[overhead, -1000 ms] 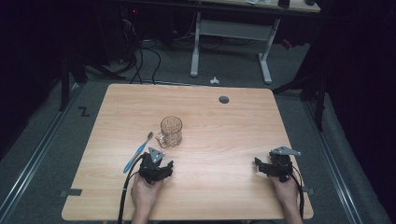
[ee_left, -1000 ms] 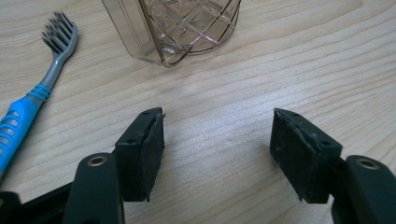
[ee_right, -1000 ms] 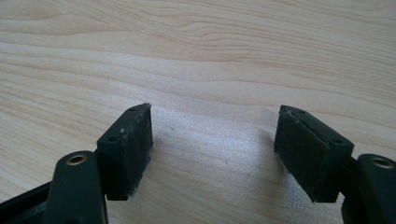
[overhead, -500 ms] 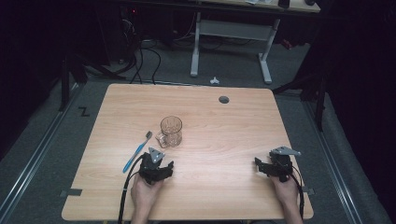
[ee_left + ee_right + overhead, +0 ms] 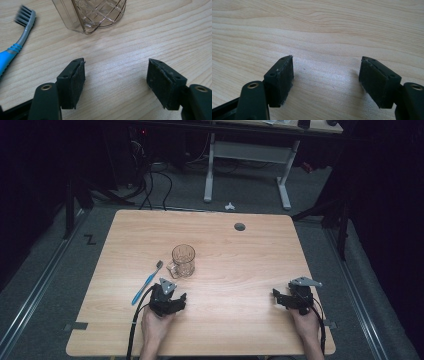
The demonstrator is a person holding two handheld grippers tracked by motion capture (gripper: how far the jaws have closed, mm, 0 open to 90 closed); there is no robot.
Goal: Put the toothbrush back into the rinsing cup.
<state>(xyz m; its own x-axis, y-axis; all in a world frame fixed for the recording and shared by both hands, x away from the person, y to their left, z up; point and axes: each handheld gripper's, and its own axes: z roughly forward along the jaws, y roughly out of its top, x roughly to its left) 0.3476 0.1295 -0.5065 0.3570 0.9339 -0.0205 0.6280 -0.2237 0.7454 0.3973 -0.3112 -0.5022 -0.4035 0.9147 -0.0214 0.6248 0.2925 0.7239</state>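
I see my left gripper (image 5: pixel 175 296) near the table's (image 5: pixel 250 270) front edge, jaws spread wide, having just been opening, with bare wood between them. The glass mug (image 5: pixel 92 13) stands just ahead of its fingertips (image 5: pixel 75 75), apart from them; the blue toothbrush (image 5: pixel 15 42) lies ahead to their left. My right gripper (image 5: pixel 282 297) sits well apart near the right edge, jaws wide and empty, with open tabletop ahead.
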